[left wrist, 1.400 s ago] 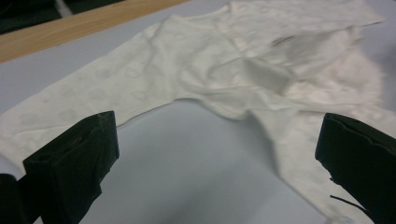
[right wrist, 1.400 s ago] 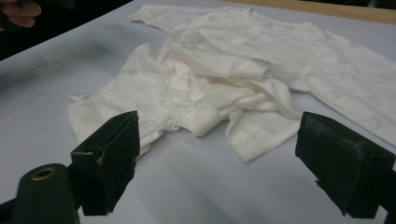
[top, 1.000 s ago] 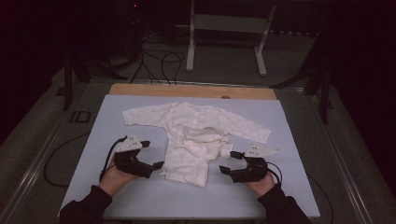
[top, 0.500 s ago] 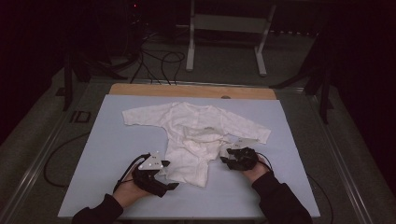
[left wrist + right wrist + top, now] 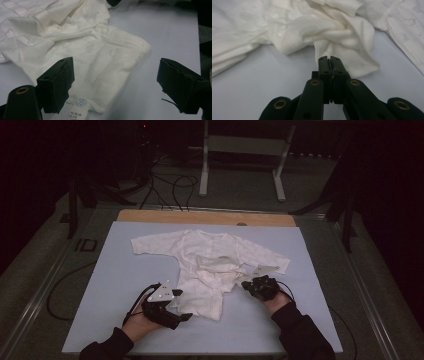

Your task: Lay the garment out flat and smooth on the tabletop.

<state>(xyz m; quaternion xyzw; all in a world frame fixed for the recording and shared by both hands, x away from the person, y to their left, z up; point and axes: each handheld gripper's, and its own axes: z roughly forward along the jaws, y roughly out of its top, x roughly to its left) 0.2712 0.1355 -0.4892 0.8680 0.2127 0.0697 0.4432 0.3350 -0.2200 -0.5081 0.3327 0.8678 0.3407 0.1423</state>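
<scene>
A white baby garment [image 5: 210,265] lies spread on the pale blue mat [image 5: 115,285], its lower part bunched up. My left gripper [image 5: 182,305] is open at the garment's lower left hem. In the left gripper view, its jaws [image 5: 116,66] straddle the hem corner [image 5: 100,75], with a sewn label [image 5: 77,111] beside the left jaw and no pad pressing on cloth. My right gripper [image 5: 246,284] is at the bunched right side. Its jaws have just closed, and in the right gripper view my right gripper [image 5: 329,58] is shut on a thin fold of the garment [image 5: 324,30].
The mat covers a table with a bare wooden strip [image 5: 200,216] along its far edge. Cables [image 5: 170,185] and a metal stand's legs [image 5: 240,165] are on the dark floor beyond. Bare mat surrounds the garment on the left, right and front.
Both hands have come inward to the garment. The right jaws went from open to shut on the bunched cloth. The left gripper slid right to the lower hem and stayed open.
</scene>
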